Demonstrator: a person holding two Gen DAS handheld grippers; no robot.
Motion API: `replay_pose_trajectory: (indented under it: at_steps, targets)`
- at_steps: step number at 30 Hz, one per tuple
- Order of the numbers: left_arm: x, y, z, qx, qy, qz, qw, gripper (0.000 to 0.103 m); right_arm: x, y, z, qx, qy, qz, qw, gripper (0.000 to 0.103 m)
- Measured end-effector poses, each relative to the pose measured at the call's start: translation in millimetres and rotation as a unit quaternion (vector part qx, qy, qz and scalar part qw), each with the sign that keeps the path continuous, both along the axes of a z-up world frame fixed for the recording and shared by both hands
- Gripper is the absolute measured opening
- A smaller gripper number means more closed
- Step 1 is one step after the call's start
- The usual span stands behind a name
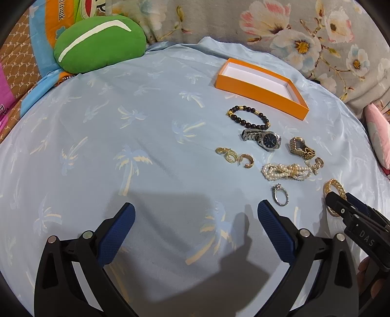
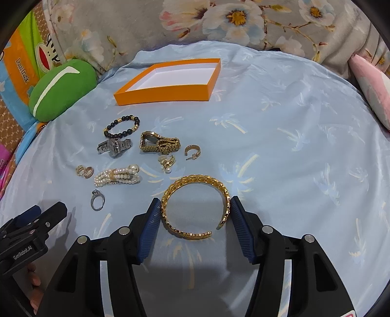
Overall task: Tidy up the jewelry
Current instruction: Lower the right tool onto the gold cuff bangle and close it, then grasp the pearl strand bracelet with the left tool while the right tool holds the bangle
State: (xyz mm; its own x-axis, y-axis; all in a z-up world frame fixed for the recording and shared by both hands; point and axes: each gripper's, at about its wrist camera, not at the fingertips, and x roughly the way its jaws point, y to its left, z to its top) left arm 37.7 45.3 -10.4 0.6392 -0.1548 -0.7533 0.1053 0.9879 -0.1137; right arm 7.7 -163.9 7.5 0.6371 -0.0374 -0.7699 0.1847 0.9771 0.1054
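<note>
Right wrist view: right gripper [image 2: 195, 209] angled down at the bedsheet [image 2: 280, 136], blue ribbed pads at either side of a gold cuff bangle [image 2: 195, 207].
Right gripper state: jaws partly closed; both pads meet the bangle's outer rim, left pad on its left side, right pad on its right side. Bangle lies flat on the sheet.
Bangle appearance: open C-shaped cuff, bright gold, woven or leaf-textured band; the gap faces the lower right, near the right pad.
Left gripper state: left gripper [image 1: 196, 219] hangs above bare sheet, jaws wide apart, nothing between them.
Near items: silver ring with a stone [image 2: 97, 200] left of the bangle; pearl bracelet with gold knot [image 2: 117, 176] just beyond it; small gold rings [image 2: 84, 170] to its left.
Middle items: pearl earring [image 2: 167, 163] and gold hoop earring [image 2: 192, 150] beyond the bangle; gold watch [image 2: 158, 143], strap folded; silver watch [image 2: 114, 146] lying on its side.
Farther items: dark beaded bracelet with gold beads [image 2: 121, 126].
Far: orange box [image 2: 165, 95], shallow, white inside, nothing in it, well apart from the bangle.
Surroundings: green cushion [image 2: 61, 90] at far left; floral fabric [image 2: 219, 22] behind the sheet.
</note>
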Motion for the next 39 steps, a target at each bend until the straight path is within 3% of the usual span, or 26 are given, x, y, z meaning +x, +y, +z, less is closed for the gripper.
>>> replay_pose_trajectory:
  at_steps: [6,9,15,17,20,26,28,31,33,34,39]
  targets:
    - [-2,-16,9,0.023,-0.028,-0.024,0.9991,0.098,-7,-3,1,0.007,-0.002,-0.003,1.0,0.057]
    - [-1,-25,12,0.015,-0.031,-0.042,0.9985,0.098,-12,-5,1,0.01,-0.002,-0.006,1.0,0.057]
    - [11,-61,32,0.022,-0.067,-0.113,0.9911,0.097,-24,-13,1,0.013,-0.003,-0.016,1.0,0.057]
    - [18,-75,33,0.026,-0.063,-0.151,0.9862,0.09,-28,-16,1,0.013,-0.003,-0.018,1.0,0.057]
    - [32,-92,25,0.039,-0.038,-0.208,0.9766,0.066,-31,-18,1,0.016,-0.004,-0.018,1.0,0.057]
    - [40,-105,4,0.069,-0.022,-0.28,0.9572,0.057,-30,-20,1,0.02,-0.005,-0.017,1.0,0.057]
    - [41,-104,3,0.068,-0.026,-0.286,0.9555,0.055,-29,-20,1,0.02,-0.005,-0.017,1.0,0.057]
    - [43,-104,3,0.063,-0.027,-0.289,0.9548,0.043,-29,-19,1,0.02,-0.005,-0.017,1.0,0.057]
    - [43,-103,4,0.055,-0.028,-0.292,0.9543,0.025,-29,-19,1,0.02,-0.005,-0.017,1.0,0.057]
    - [43,-102,5,0.049,-0.026,-0.291,0.955,0.021,-29,-19,1,0.02,-0.005,-0.017,1.0,0.057]
    - [35,-100,7,0.029,-0.026,-0.293,0.9553,0.017,-29,-19,1,0.02,-0.005,-0.017,1.0,0.057]
